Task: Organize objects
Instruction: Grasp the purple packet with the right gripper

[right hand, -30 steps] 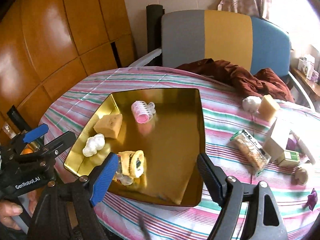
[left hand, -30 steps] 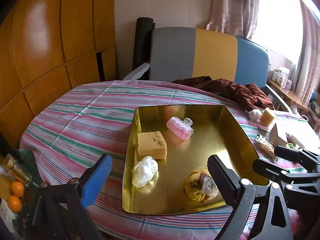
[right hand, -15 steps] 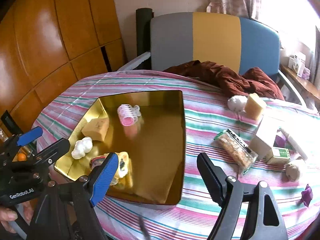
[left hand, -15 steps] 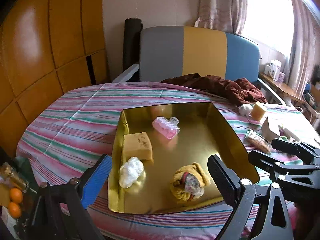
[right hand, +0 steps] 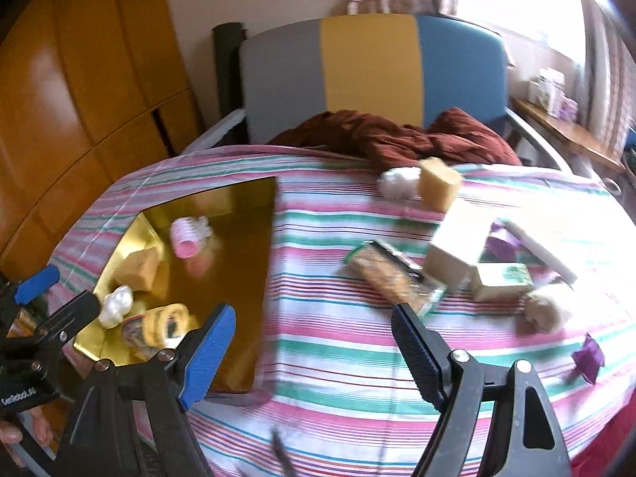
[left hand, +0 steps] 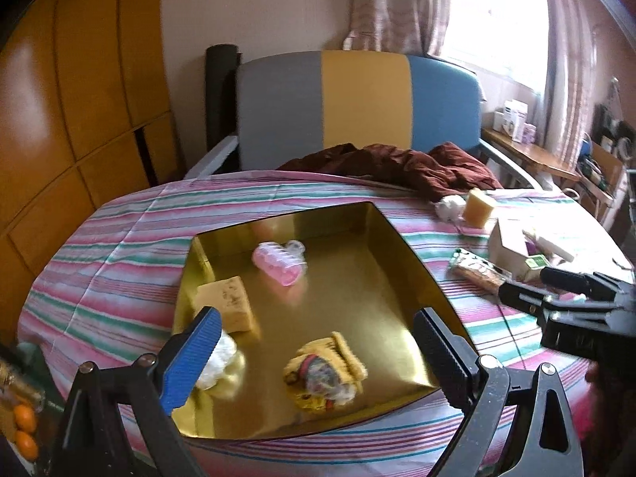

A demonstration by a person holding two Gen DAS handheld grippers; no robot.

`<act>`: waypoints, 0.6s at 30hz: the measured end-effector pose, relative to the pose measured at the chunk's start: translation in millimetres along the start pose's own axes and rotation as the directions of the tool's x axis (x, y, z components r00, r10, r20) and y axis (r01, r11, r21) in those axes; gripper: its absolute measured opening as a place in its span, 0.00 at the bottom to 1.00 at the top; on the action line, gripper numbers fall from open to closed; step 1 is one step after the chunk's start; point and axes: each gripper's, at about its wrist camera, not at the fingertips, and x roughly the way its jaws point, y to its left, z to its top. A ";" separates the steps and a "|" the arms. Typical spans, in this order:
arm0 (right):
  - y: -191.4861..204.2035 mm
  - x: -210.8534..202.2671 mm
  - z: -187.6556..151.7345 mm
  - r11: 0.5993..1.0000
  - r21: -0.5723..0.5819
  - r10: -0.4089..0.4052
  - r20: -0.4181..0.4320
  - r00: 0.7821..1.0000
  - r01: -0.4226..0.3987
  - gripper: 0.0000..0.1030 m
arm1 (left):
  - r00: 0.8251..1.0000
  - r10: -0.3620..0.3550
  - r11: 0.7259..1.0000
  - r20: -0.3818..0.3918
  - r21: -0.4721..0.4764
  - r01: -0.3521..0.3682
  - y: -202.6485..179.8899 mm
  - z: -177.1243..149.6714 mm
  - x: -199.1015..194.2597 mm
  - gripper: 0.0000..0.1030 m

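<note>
A gold tray (left hand: pixel 417 262) lies on the striped tablecloth. It holds a pink hair roller (left hand: pixel 280 264), a yellow sponge (left hand: pixel 232 304), a white wad (left hand: pixel 222 353) and a yellow rolled pouch (left hand: pixel 324 369). My left gripper (left hand: pixel 314 322) hangs open and empty over the tray's near half. My right gripper (right hand: pixel 314 314) is open and empty above the cloth just right of the tray (right hand: pixel 274 238). Beyond it lie a snack packet (right hand: pixel 387 278), a white box (right hand: pixel 457 246), a small green-labelled box (right hand: pixel 503 280), a second sponge (right hand: pixel 437 183) and a white wad (right hand: pixel 397 183).
A brown cloth (right hand: pixel 397 135) is heaped at the table's far edge in front of a grey, yellow and blue chair (left hand: pixel 365 99). A beige lump (right hand: pixel 542 312) and a purple scrap (right hand: pixel 588 357) lie at the right. Oranges (left hand: pixel 24 429) sit below the table's left edge.
Both grippers have swung to the right. The tray has slid leftward in both views, and the right gripper now faces the loose things on the cloth. Both jaws kept their width.
</note>
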 end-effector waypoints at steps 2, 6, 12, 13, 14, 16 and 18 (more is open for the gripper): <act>-17.2 -2.6 1.1 0.999 0.034 -0.022 -0.002 1.000 0.022 0.80 | 1.000 -0.012 1.000 -0.003 0.015 0.012 -6.8 1.3 2.1 0.95; -47.7 -7.6 2.1 0.994 0.082 -0.067 -0.011 0.998 0.067 0.80 | 0.999 -0.045 0.998 -0.010 0.050 0.046 -22.5 3.6 7.2 0.95; -107.2 -22.3 2.6 0.975 0.188 -0.117 -0.040 0.992 0.122 0.80 | 0.995 -0.096 0.990 -0.033 0.105 0.099 -48.0 5.7 16.3 0.95; -119.6 -25.3 3.1 0.969 0.208 -0.124 -0.050 0.991 0.131 0.80 | 0.994 -0.104 0.988 -0.036 0.114 0.108 -52.0 5.7 17.8 0.95; -129.6 -28.0 3.1 0.964 0.224 -0.130 -0.056 0.990 0.140 0.80 | 0.993 -0.112 0.986 -0.037 0.122 0.116 -55.6 5.8 18.7 0.95; -153.1 -36.1 4.0 0.951 0.260 -0.155 -0.072 0.985 0.169 0.80 | 0.991 -0.130 0.981 -0.042 0.138 0.134 -63.5 6.5 21.1 0.95; -178.4 -43.4 4.9 0.931 0.298 -0.189 -0.092 0.978 0.208 0.80 | 0.988 -0.148 0.977 -0.047 0.146 0.153 -69.2 7.4 23.1 0.95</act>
